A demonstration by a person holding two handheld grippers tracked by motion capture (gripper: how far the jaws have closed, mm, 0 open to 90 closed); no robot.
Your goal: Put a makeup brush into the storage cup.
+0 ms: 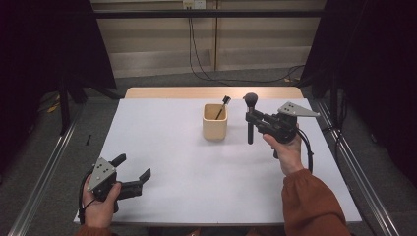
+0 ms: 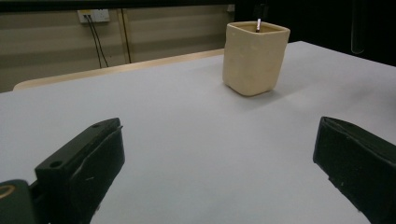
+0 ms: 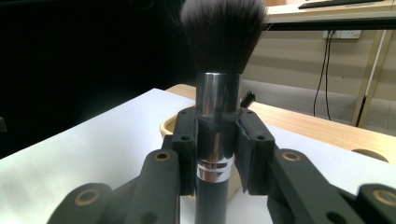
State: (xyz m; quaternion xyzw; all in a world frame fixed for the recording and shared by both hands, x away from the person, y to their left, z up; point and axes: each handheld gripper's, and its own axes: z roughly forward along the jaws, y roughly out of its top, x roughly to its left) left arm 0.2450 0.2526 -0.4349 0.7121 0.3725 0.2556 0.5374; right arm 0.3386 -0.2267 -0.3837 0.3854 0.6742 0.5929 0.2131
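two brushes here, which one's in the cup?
The thin small-headed brush leaning in the beige cup. The big powder brush is upright in the right claw.

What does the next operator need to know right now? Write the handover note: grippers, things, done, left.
Right gripper: shut on the large black makeup brush with a chrome ferrule, held upright with bristles up, just right of the cup and above the table.
Left gripper: open, holding nothing, low over the near-left part of the white table.
Cream square-sided cup: stands upright near the table's far middle; a thin small black-tipped brush already leans inside it.
Done: small brush is in the cup; big brush is picked up.
Left: probably carry the big brush over the cup, lower it in and release.
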